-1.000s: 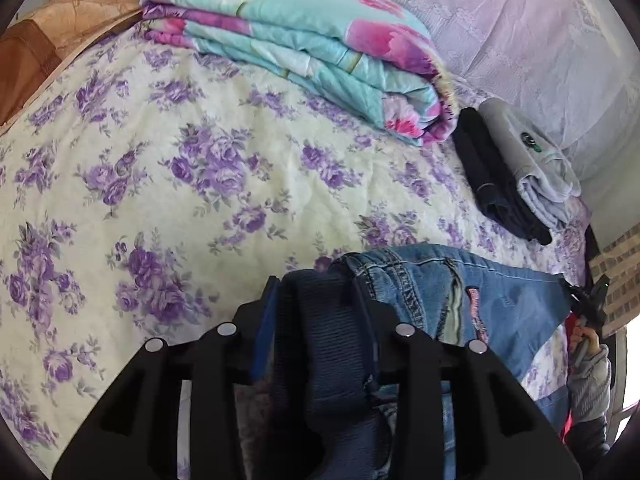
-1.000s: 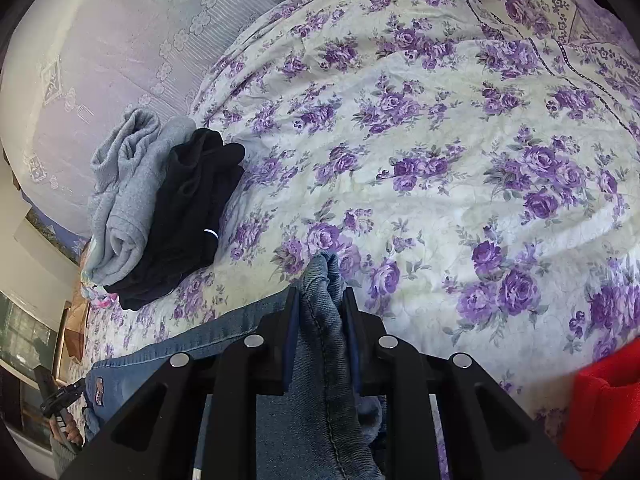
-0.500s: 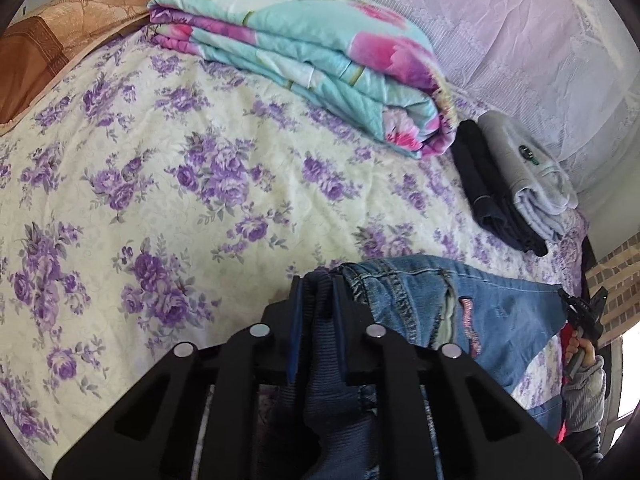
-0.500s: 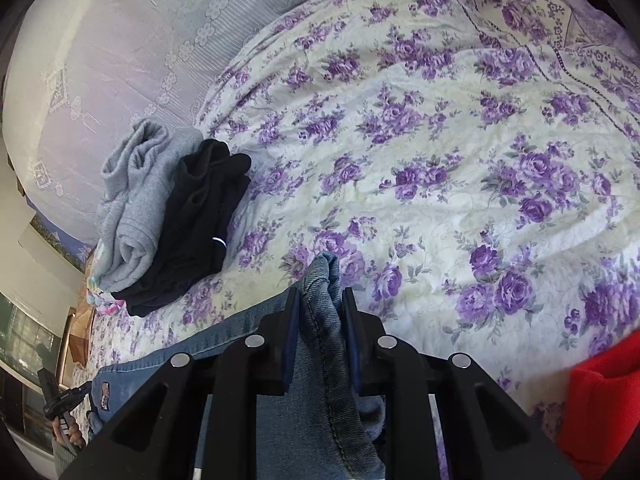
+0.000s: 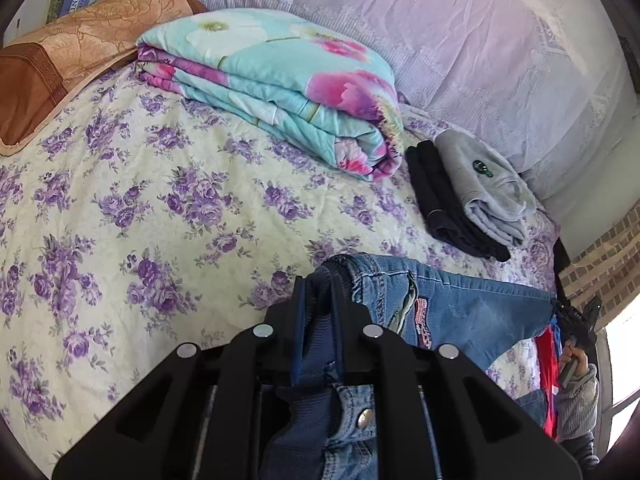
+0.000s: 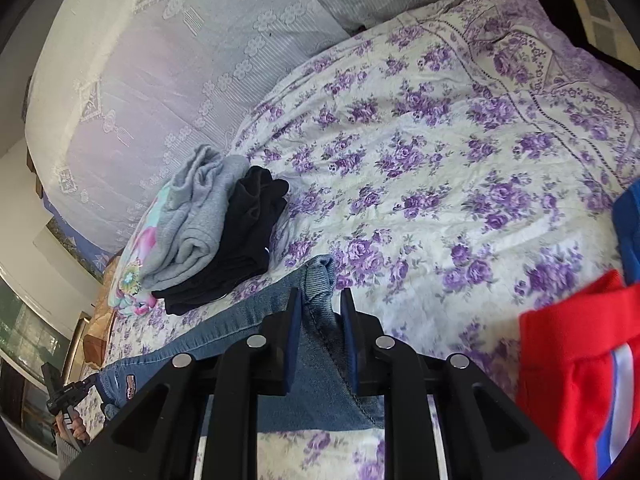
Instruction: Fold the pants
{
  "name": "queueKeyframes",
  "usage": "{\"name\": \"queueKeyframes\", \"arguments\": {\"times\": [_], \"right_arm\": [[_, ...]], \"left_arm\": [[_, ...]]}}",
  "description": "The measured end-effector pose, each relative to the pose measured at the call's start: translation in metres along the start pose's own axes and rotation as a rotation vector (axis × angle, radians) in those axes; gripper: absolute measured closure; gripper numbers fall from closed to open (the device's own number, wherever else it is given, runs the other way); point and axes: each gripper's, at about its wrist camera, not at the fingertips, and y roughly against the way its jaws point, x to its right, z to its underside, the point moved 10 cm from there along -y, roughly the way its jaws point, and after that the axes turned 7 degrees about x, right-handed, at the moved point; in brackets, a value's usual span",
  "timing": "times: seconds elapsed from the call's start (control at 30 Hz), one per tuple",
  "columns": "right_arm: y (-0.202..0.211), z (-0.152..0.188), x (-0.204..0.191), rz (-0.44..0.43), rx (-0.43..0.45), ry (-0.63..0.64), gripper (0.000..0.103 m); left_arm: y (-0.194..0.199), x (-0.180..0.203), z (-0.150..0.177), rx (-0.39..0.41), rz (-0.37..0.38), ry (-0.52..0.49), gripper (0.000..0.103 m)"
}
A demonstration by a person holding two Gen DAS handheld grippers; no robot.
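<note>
Both sets of jaws are clamped on denim. On my left gripper point(image 5: 318, 300) the jaws stand narrow, pinching the dark ribbed waistband of the jeans point(image 5: 460, 312), with a metal button showing just below between the gripper's arms. On my right gripper point(image 6: 320, 312) the jaws sit a little wider, closed on the hem end of a leg, whose edge pokes up past the fingertips. Between the two grips the jeans stretch across the near part of the floral bedspread point(image 5: 160, 208), with a red patch visible near the waist.

At my right, a red garment point(image 6: 576, 364) with a white and blue stripe lies near the gripper. Beyond the jeans, well apart from them, a folded black garment point(image 5: 444, 200) and a folded grey sweatshirt point(image 5: 484, 188) lie side by side, touching. Farther back sits a folded turquoise quilt point(image 5: 280, 88) with pink flowers, then a brown and gold pillow point(image 5: 72, 60) at the far left, and a pale lace cover point(image 5: 480, 40) behind everything.
</note>
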Motion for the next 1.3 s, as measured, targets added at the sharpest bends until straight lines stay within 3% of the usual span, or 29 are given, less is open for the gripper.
{"name": "queueKeyframes", "arguments": {"times": [0.23, 0.4, 0.47, 0.53, 0.67, 0.77, 0.9, 0.93, 0.97, 1.0, 1.03, 1.13, 1.2, 1.3], "right_arm": [[0.060, 0.016, -0.005, -0.011, 0.059, 0.012, 0.085], [0.124, 0.038, -0.009, -0.010, 0.128, 0.030, 0.090], [0.152, 0.046, -0.002, 0.015, 0.165, 0.032, 0.102], [0.181, 0.057, 0.015, 0.021, 0.186, -0.012, 0.103], [0.206, 0.092, 0.036, 0.002, 0.147, -0.095, 0.103], [0.194, 0.107, 0.030, -0.012, 0.097, -0.099, 0.099], [0.151, 0.101, 0.015, -0.029, 0.023, -0.100, 0.098], [0.141, 0.097, 0.015, -0.022, 0.011, -0.109, 0.093], [0.128, 0.089, 0.019, -0.007, 0.005, -0.122, 0.083], [0.116, 0.080, 0.025, 0.017, 0.011, -0.140, 0.050], [0.108, 0.073, 0.030, 0.034, 0.021, -0.158, 0.039], [0.078, 0.054, 0.046, 0.033, 0.010, -0.260, 0.039], [0.065, 0.045, 0.054, 0.079, 0.006, -0.264, 0.039], [0.041, 0.044, 0.063, 0.119, -0.042, -0.223, 0.039]], "left_arm": [[0.032, 0.012, 0.009, 0.038, 0.025, -0.031, 0.093], [0.068, 0.023, 0.024, 0.076, 0.047, -0.072, 0.093], [0.083, 0.025, 0.033, 0.090, 0.064, -0.074, 0.093], [0.097, 0.023, 0.047, 0.090, 0.087, -0.070, 0.093], [0.109, 0.011, 0.084, 0.059, 0.096, -0.050, 0.093], [0.112, 0.004, 0.101, 0.049, 0.090, -0.034, 0.102], [0.120, 0.000, 0.105, 0.062, 0.098, -0.004, 0.103], [0.121, 0.001, 0.106, 0.059, 0.094, -0.007, 0.103], [0.121, 0.002, 0.107, 0.054, 0.088, -0.012, 0.103], [0.120, 0.003, 0.110, 0.043, 0.076, -0.015, 0.103], [0.120, 0.004, 0.113, 0.032, 0.069, -0.011, 0.103], [0.121, 0.014, 0.122, 0.004, 0.069, -0.023, 0.103], [0.120, 0.021, 0.128, -0.018, 0.073, -0.009, 0.101], [0.112, 0.031, 0.137, -0.062, 0.078, 0.006, 0.087]]}}
